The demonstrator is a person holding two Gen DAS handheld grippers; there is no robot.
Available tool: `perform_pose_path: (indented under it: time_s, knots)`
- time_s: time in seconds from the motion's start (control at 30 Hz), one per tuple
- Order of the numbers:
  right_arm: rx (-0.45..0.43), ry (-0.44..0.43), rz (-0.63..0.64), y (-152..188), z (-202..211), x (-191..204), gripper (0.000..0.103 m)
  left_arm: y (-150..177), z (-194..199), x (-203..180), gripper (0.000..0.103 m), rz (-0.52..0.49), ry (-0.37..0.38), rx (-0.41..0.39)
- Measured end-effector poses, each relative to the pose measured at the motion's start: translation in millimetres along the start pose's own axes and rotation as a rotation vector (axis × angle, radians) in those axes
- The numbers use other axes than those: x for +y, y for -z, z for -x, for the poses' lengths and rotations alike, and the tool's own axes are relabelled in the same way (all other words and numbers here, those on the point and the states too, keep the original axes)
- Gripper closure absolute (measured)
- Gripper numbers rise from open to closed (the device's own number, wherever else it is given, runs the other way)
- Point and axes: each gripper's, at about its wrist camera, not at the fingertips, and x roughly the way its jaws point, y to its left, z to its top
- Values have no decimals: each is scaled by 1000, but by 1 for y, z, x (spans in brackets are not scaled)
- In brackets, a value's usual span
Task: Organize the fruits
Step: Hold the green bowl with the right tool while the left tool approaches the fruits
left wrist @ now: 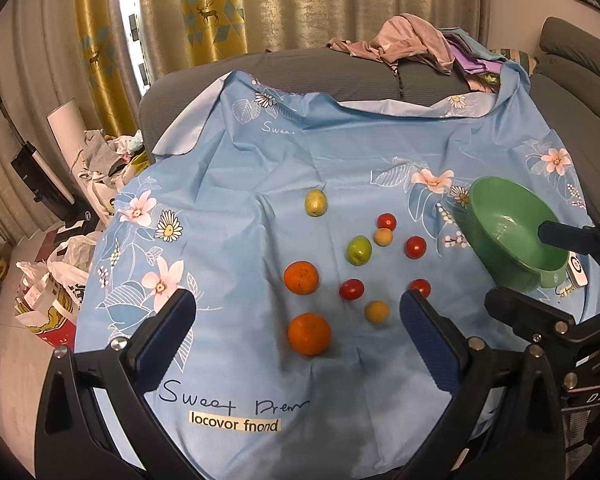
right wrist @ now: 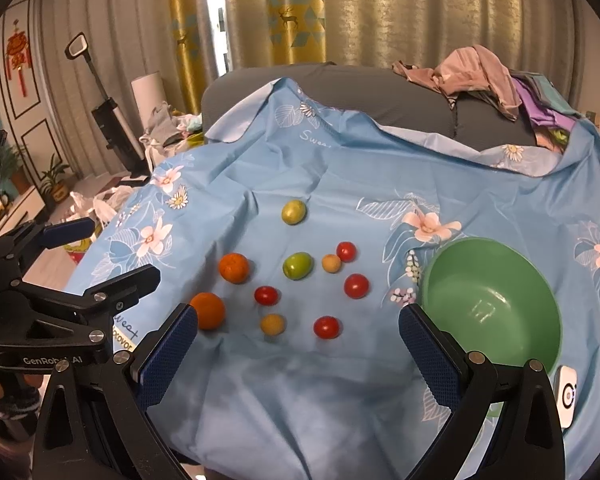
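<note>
A: Starting nearest, what are the grippers doing?

B: The left gripper (left wrist: 298, 344) is hovering with its jaws spread wide and holding nothing, and the right gripper (right wrist: 298, 354) is doing the same, wide and empty. Both are hanging just short of the fruit, over the blue floral cloth (right wrist: 300, 408).

A: And the fruit, taking the green bowl (right wrist: 496, 344) as the mark?

B: All of it is lying on the cloth to the left of the bowl, none inside. Closest to the bowl are four red tomatoes, one of them (right wrist: 327, 327) sitting nearest the right gripper. Farther left two small yellowish fruits are lying, the near one (right wrist: 272, 324) beside a tomato. Two oranges are resting farthest from the bowl, the near one (left wrist: 309, 334) between the left fingers in that view. Beyond them two green fruits are sitting, the far one (right wrist: 293, 211) well apart from the rest.

A: So which step?

B: It seems to be the very start, since the bowl is standing empty. The next move is calling for a lowering onto one fruit and a gentle close; these round fruits may roll.
</note>
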Motion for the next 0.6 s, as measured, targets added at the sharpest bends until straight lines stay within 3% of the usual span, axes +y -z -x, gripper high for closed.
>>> perform_pose_path:
  time_s: [0.6]
  knots:
    - [0,0,0,0,-1,1,2,2,-4,-2,1,0,13,13]
